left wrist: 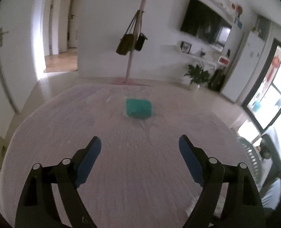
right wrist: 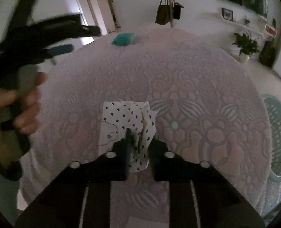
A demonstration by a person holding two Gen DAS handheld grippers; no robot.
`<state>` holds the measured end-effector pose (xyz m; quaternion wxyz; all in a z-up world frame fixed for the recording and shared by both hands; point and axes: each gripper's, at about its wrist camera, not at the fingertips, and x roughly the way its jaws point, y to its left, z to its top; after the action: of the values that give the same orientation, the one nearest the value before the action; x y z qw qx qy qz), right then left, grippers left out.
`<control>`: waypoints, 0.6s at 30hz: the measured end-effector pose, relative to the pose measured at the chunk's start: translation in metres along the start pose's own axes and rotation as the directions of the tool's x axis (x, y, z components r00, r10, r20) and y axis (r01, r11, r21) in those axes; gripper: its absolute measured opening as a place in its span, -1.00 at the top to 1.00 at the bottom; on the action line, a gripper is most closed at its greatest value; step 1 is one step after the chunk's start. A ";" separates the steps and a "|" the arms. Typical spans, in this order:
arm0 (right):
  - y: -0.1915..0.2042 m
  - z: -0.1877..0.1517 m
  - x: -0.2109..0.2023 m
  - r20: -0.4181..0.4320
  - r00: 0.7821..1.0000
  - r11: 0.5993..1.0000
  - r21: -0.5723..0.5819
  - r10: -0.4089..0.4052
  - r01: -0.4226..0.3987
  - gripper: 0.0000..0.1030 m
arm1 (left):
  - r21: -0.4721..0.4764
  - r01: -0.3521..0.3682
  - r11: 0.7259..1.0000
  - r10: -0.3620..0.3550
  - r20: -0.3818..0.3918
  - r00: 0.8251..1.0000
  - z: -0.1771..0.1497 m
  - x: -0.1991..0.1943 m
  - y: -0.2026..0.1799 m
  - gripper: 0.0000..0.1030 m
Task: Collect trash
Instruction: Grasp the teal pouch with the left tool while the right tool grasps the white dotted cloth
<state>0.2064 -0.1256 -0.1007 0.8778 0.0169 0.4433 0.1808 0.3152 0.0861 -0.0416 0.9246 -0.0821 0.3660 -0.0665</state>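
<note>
Pink embossed cloth covers the round tabletop (right wrist: pixel 178 79). At its near edge the right hand-held gripper (right wrist: pixel 140 142) is clamped on a white heart-printed wrapper (right wrist: pixel 121 117). The left hand-held gripper (left wrist: pixel 140 148) hangs wide apart and holds nothing, gripped by a hand (right wrist: pixel 22 110). A teal wad (left wrist: pixel 138 108) lies toward the far edge. A teal basket (right wrist: pixel 279 136) stands by the right edge.

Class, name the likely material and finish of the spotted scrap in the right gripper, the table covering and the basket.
Spotted scrap: probably thin matte paper or tissue; it creases and folds.
Table covering: seemingly embossed plastic or fabric; raised floral pattern.
Basket: likely moulded plastic; regular perforated wall.
</note>
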 end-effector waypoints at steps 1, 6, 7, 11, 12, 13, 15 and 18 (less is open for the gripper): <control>-0.005 0.002 -0.001 0.004 1.000 1.000 0.013 0.008 -0.008 0.81 | 0.001 0.003 1.000 -0.003 -0.014 1.000 0.002 0.009 0.000 -0.59; -0.026 0.015 -0.008 0.058 0.997 0.999 0.018 -0.043 0.042 0.85 | 0.003 -0.006 1.000 0.007 -0.063 0.998 0.008 0.052 0.002 -0.59; -0.030 0.016 -0.010 0.066 0.997 0.999 0.020 -0.047 0.046 0.85 | 0.009 -0.005 1.000 0.006 -0.070 0.998 0.011 0.060 0.002 -0.59; -0.043 0.020 -0.009 0.067 0.997 0.999 0.031 -0.046 0.044 0.85 | 0.017 0.011 1.000 -0.010 -0.076 0.997 0.024 0.079 0.001 -0.61; -0.046 0.019 -0.007 0.061 0.997 0.999 0.038 -0.040 0.038 0.85 | 0.014 0.002 1.000 -0.001 -0.076 0.997 0.028 0.084 0.001 -0.61; -0.046 0.019 -0.008 0.062 0.997 0.999 0.039 -0.038 0.036 0.85 | 0.011 -0.014 1.000 0.015 -0.077 0.997 0.030 0.088 0.001 -0.61; -0.044 0.018 -0.013 0.082 0.996 0.999 0.023 -0.037 0.035 0.85 | -0.003 -0.028 1.000 0.028 -0.077 0.997 0.035 0.096 0.002 -0.61; -0.036 0.016 -0.012 0.093 0.993 0.998 -0.008 -0.066 0.067 0.85 | 0.017 -0.055 0.998 0.057 -0.102 0.993 0.035 0.105 -0.002 -0.54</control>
<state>0.2233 -0.1617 -0.0885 0.9031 0.0055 0.4013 0.1531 0.4152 0.0682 -0.0858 0.9067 -0.0618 0.4146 -0.0473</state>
